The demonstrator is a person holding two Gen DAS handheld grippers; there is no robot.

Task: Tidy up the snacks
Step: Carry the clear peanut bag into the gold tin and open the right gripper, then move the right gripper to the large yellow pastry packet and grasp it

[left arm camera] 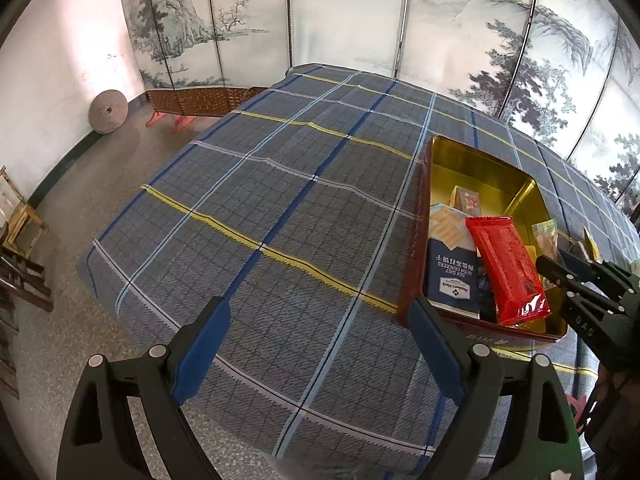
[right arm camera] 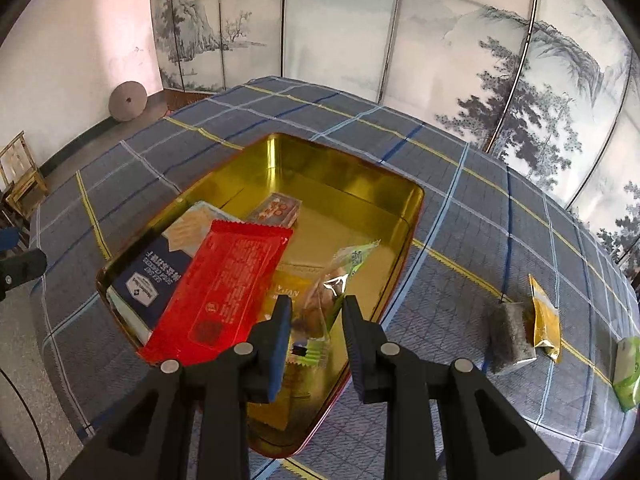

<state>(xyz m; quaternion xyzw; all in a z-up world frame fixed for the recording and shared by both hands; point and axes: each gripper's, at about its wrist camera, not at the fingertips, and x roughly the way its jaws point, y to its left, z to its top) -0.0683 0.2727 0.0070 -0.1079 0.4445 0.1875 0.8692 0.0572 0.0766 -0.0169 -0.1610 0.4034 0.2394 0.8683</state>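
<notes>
A gold-lined tin (right arm camera: 320, 168) (left arm camera: 472, 160) sits on the plaid cloth. In it lie a red packet (right arm camera: 224, 292) (left arm camera: 506, 268), a dark blue cracker box (right arm camera: 148, 276) (left arm camera: 452, 276), a small orange packet (right arm camera: 276, 210) and a yellow packet (right arm camera: 288, 288). Over the tin's near end my right gripper (right arm camera: 316, 300) (left arm camera: 560, 272) is shut on a clear packet with green edges (right arm camera: 352, 260). My left gripper (left arm camera: 318, 306) stands open with nothing in it, above the cloth just left of the tin. Right of the tin lie a grey packet (right arm camera: 510, 336), a yellow packet (right arm camera: 544, 316) and a green packet (right arm camera: 628, 372).
The plaid cloth (left arm camera: 280, 200) covers the whole table. A painted folding screen (left arm camera: 344, 20) stands behind it. On the floor at the left are a round stone disc (left arm camera: 108, 112), a woven panel (left arm camera: 192, 102) and a wooden chair (left arm camera: 20, 216).
</notes>
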